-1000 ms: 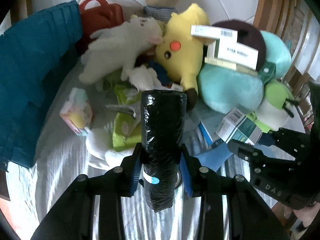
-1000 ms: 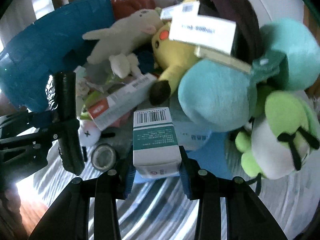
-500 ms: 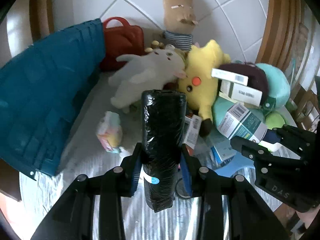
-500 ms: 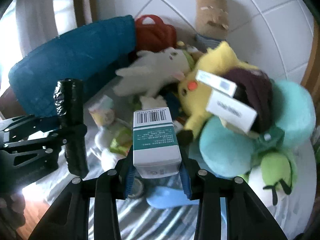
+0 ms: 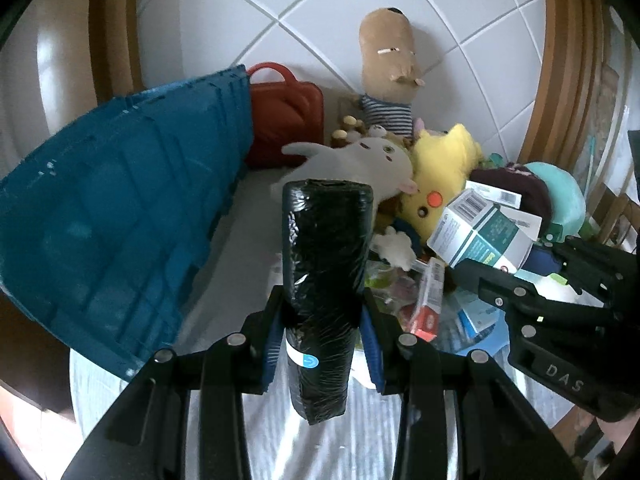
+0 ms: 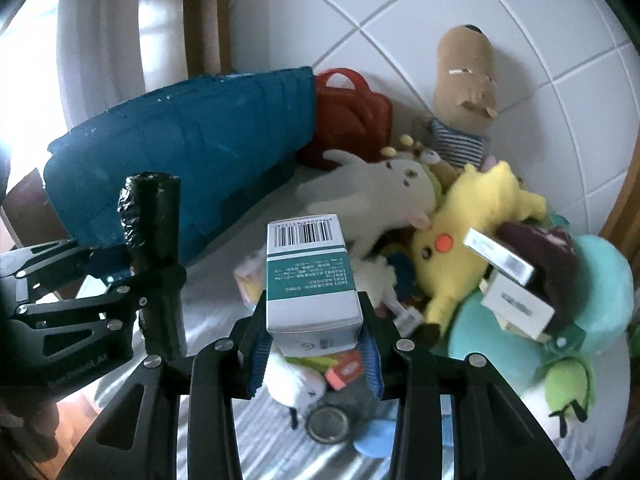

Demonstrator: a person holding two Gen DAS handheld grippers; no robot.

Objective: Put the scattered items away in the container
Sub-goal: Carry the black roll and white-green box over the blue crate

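The left claw (image 5: 320, 336) is clenched on one black wrapped roll (image 5: 324, 280); the right claw (image 6: 314, 344) is clenched on one teal-and-white carton (image 6: 310, 284), both above the counter (image 6: 248, 208). The one blue crate (image 5: 120, 216) lies left, tilted. The roll may slip when tipped, or the claws may collide at the crate.

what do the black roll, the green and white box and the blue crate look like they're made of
Black roll: thin glossy plastic film, probably rolled bags, judging by its wrinkled, shiny skin. Green and white box: printed cardboard, smooth and slightly satin, with sharp folded edges and a barcode. Blue crate: rigid moulded plastic, matte, with ribbed walls and scuffed pale marks.
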